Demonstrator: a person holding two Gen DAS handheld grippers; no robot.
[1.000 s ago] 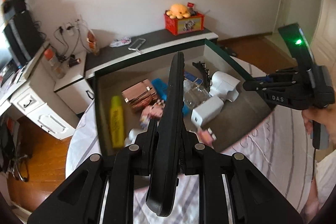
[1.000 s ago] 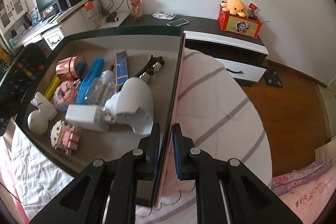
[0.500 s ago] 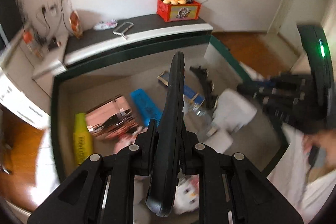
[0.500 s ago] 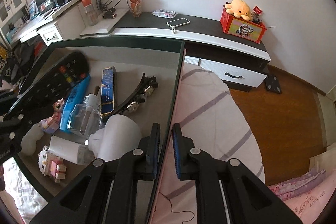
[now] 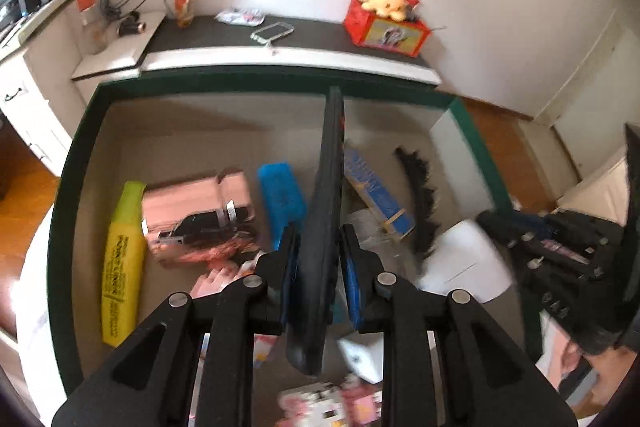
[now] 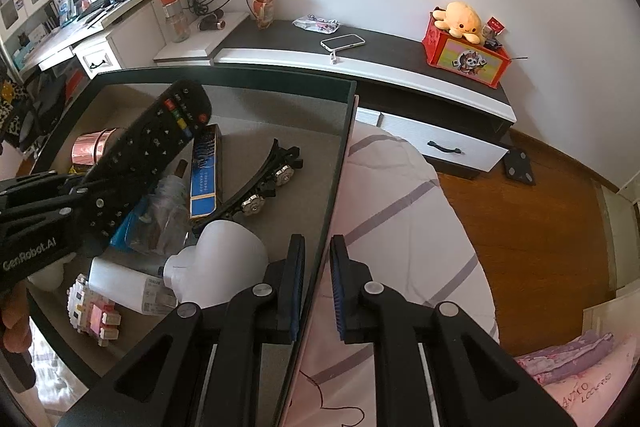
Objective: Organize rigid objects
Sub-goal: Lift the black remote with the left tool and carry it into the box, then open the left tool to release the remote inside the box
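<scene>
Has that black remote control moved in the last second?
Yes. In the right wrist view, the remote, held by the left gripper, has come in over the box.

1. "GenRobot.AI" stands in white letters on the black body of the left gripper (image 6: 90, 211), seen from the right wrist view.
2. Pale letters reading roughly "LOOERSD" run along the pink bedding (image 6: 592, 393) at the lower right; the line above them is too small to read.
3. The yellow marker (image 5: 120, 267) carries black print along its barrel, too blurred to read.
4. The blue box (image 6: 205, 173) bears small pale characters, illegible.
</scene>
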